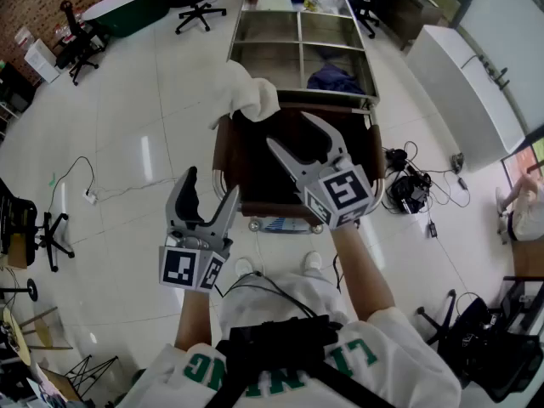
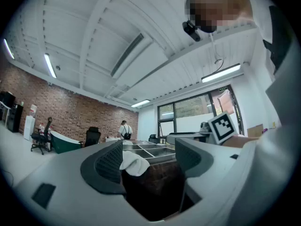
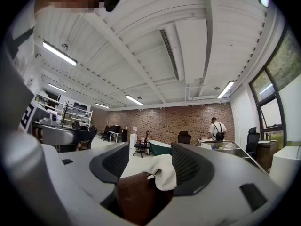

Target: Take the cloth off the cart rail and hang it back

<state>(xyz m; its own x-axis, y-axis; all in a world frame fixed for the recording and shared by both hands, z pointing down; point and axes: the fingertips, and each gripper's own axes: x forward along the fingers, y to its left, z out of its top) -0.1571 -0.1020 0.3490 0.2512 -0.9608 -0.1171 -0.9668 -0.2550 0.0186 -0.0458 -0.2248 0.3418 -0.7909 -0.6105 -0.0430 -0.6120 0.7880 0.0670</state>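
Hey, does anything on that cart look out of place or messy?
The white cloth sits bunched on a rail corner of the cart, not hanging flat. A blue cloth lies crumpled in one compartment.

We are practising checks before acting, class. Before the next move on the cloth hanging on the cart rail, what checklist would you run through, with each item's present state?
1. Cloth draped over the cart rail, at its left corner: ok.
2. Left gripper has its fingers apart, with nothing between them: ok.
3. Right gripper has its fingers apart, with nothing between them: ok.
4. A gripper has reached the cloth: not ok, both appear short of it.
5. Way to the cloth is free: ok, nothing seen in between.
6. Cloth will lift without snagging on the rail: cannot tell.
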